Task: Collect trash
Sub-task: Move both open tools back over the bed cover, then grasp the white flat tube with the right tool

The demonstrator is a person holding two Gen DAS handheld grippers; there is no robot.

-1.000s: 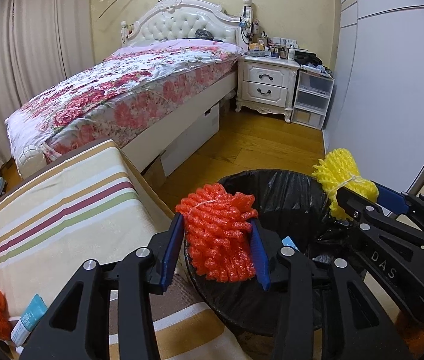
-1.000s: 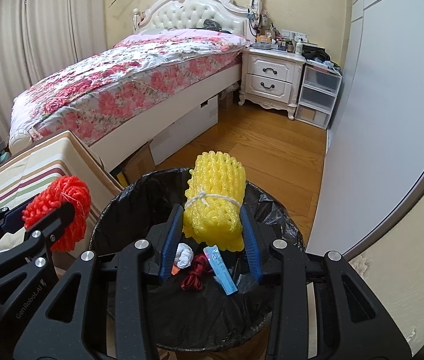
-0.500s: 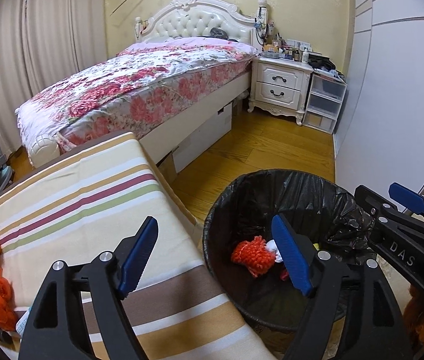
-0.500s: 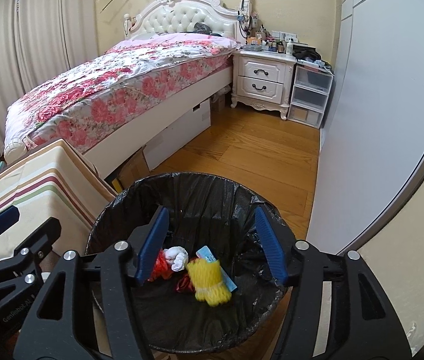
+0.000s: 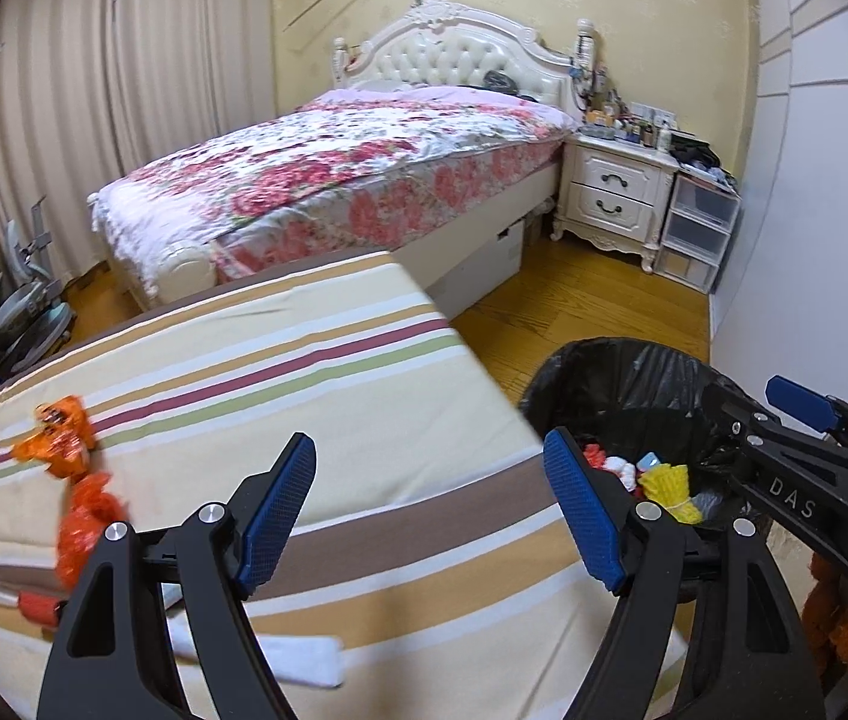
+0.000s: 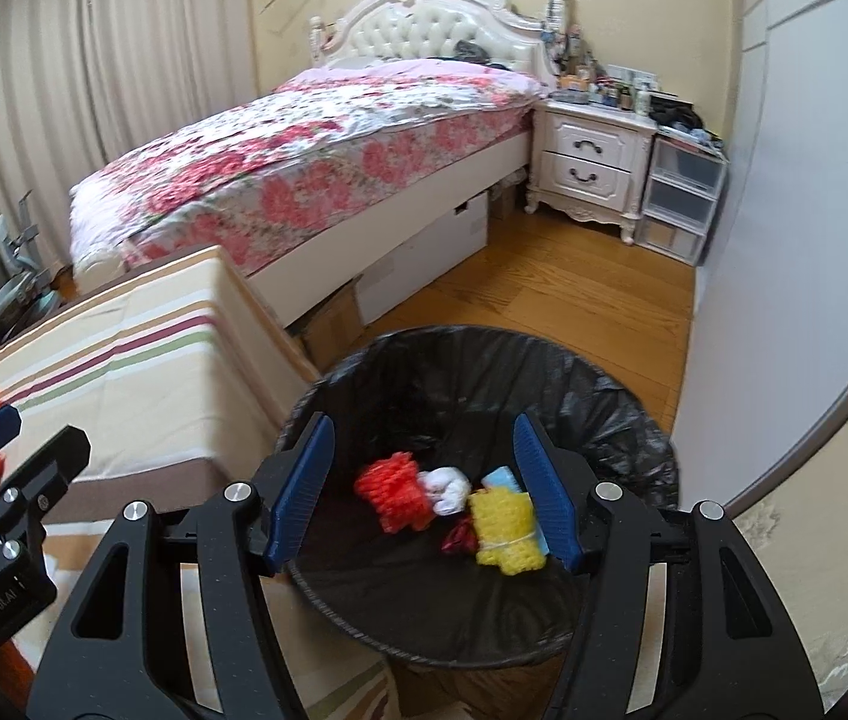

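Both foam-net bundles have left the tongs since a second ago: the red mesh roll (image 6: pixel 395 499) and the yellow mesh roll (image 6: pixel 505 531) now lie at the bottom of the round bin lined with a black plastic bag (image 6: pixel 634 420), beside a white wad and a small blue pack. The left tongs (image 5: pixel 430 510) stand wide apart with nothing between the pads, and have swung away from the bin to hang over the striped cloth-covered counter (image 5: pixel 303 372). The right tongs (image 6: pixel 424 486) are parted and empty above the bin's mouth. More trash waits near the counter's left edge: crumpled orange plastic wrappers (image 5: pixel 60 435), with a small tube partly hidden behind the left tongs near the front edge. The wrappers look thin and slippery, so a shallow pinch could let one slide out on the way to the bin, or catch the cloth and drag it. The two tongs are close together, and a hurried swing could knock them.
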